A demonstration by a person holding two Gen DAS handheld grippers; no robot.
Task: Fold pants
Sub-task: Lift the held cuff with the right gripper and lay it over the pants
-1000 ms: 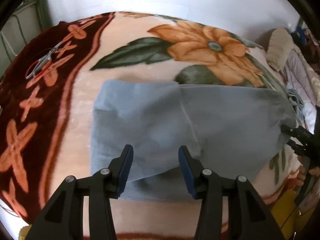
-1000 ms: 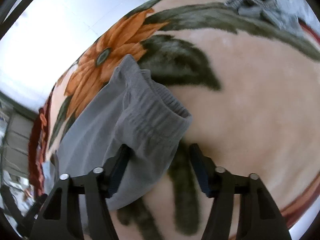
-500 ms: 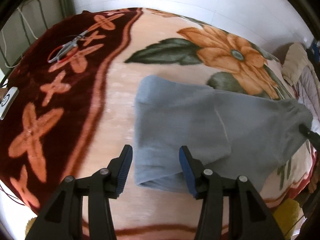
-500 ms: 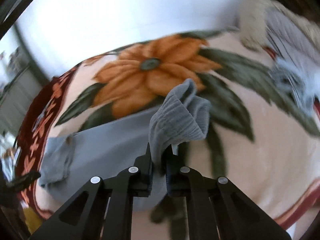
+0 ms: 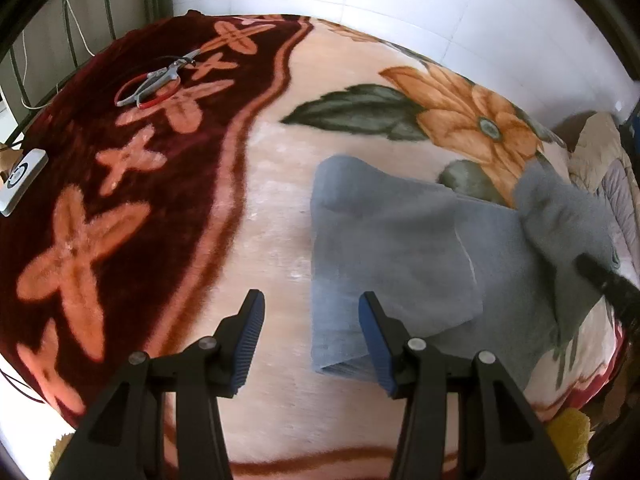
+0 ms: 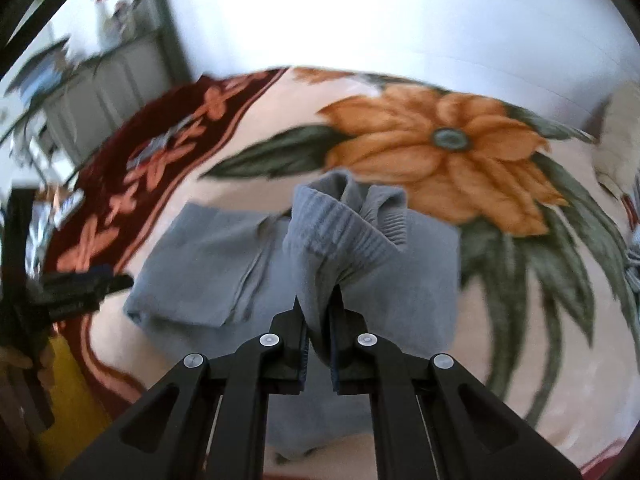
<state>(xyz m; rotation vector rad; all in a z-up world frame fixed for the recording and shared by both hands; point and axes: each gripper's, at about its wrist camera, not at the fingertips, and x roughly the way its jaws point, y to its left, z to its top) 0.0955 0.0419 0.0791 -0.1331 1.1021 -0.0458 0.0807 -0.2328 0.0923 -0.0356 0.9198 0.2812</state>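
On the far left of the left wrist view, a white flat device (image 5: pixel 22 182) is seen at the edge of the bed, and it is partly cut off by the frame. Further right, one pair of scissors with red handles (image 5: pixel 156 80) is laid on the dark red border of the flowered blanket (image 5: pixel 264 208). The left gripper (image 5: pixel 311 340) is held over the bare blanket with its jaws apart, and nothing is between them; the folded edge of the grey pants (image 5: pixel 392 248) lies just beside its right finger, partly hidden behind it. One pair of pants is counted, spread flat on the blanket below one large orange flower (image 5: pixel 476 116). At the right end, the waistband part is lifted off the blanket and is blurred, and only the dark tip of the right gripper (image 5: pixel 592 270) is seen there. In the right wrist view, the right gripper (image 6: pixel 318 344) is clamped together on the ribbed waistband (image 6: pixel 340 232), which stands up in a bunch above the jaws, over the rest of the pants (image 6: pixel 200 264). Both grippers are counted, two in all. The shelves at the left of this view are too blurred to be made out.
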